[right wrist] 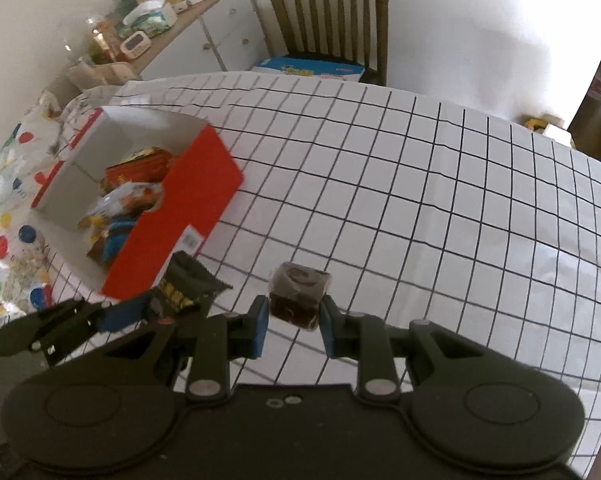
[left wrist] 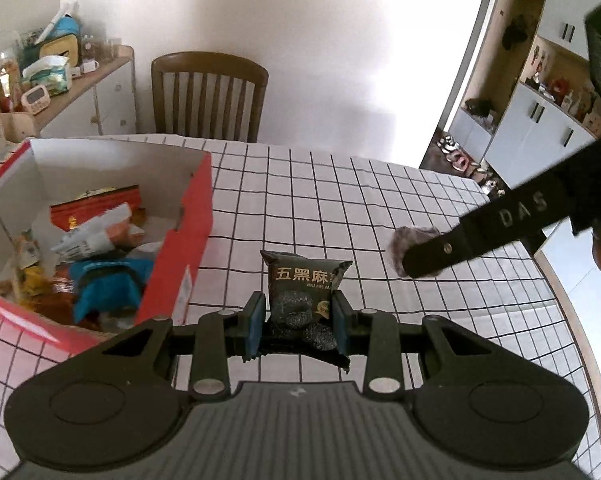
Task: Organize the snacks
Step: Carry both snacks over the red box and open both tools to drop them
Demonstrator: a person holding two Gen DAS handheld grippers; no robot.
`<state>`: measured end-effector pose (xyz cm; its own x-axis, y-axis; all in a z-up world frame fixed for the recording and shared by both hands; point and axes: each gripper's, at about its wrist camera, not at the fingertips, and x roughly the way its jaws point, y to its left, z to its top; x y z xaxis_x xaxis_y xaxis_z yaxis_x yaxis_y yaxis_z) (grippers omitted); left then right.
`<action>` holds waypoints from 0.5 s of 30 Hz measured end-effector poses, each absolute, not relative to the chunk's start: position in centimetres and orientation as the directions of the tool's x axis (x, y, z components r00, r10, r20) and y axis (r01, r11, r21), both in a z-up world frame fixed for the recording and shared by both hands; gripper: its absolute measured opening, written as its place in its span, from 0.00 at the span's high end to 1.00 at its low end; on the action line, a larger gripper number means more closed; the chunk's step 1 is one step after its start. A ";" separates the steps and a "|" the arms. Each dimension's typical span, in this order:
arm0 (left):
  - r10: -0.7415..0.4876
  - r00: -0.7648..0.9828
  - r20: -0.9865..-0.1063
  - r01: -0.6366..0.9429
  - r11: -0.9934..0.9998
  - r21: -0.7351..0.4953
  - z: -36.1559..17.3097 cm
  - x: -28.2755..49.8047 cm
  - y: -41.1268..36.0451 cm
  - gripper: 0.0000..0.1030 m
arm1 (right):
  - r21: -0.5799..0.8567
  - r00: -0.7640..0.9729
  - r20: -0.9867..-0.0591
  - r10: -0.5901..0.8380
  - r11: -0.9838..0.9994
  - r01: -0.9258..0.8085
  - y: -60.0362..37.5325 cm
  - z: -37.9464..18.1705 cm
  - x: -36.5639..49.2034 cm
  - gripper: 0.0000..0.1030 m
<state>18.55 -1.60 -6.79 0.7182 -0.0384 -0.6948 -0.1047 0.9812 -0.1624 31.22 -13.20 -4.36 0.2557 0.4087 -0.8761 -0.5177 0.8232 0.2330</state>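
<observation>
Glossy dark foil packet (left wrist: 305,280), matt red cardboard box (left wrist: 192,216), smooth gridded tablecloth (left wrist: 340,200), varnished wooden chair (left wrist: 209,92).

My left gripper (left wrist: 299,322) pinches a dark foil snack packet (left wrist: 303,292) with printed sesame rings above the white black-gridded tablecloth (left wrist: 340,208), just right of the open red cardboard box (left wrist: 188,240) holding snacks.

On the bench (right wrist: 420,200), an open box (right wrist: 204,184) of snack packets (left wrist: 96,236) stands at left, a chair (right wrist: 328,16) behind the far edge, a sideboard (right wrist: 204,28) left of it; the left gripper (left wrist: 300,316) grips a sesame snack packet (left wrist: 304,284) beside the box, the right gripper (right wrist: 294,320) a wrapped cake (right wrist: 298,292) further right.
</observation>
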 end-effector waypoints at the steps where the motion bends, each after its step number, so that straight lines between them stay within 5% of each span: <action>1: -0.036 0.722 -0.691 -0.106 0.981 -0.163 -6.5 18.1 -1.5 0.68 | 0.233 0.258 -0.874 0.413 0.820 -0.522 -13.2 -4.1 30.7 0.75; 15: 0.012 0.744 -0.668 -0.150 0.977 -0.149 -2.7 14.0 3.7 0.68 | 0.251 0.278 -0.826 0.491 0.761 -0.598 -10.8 -0.6 24.3 0.75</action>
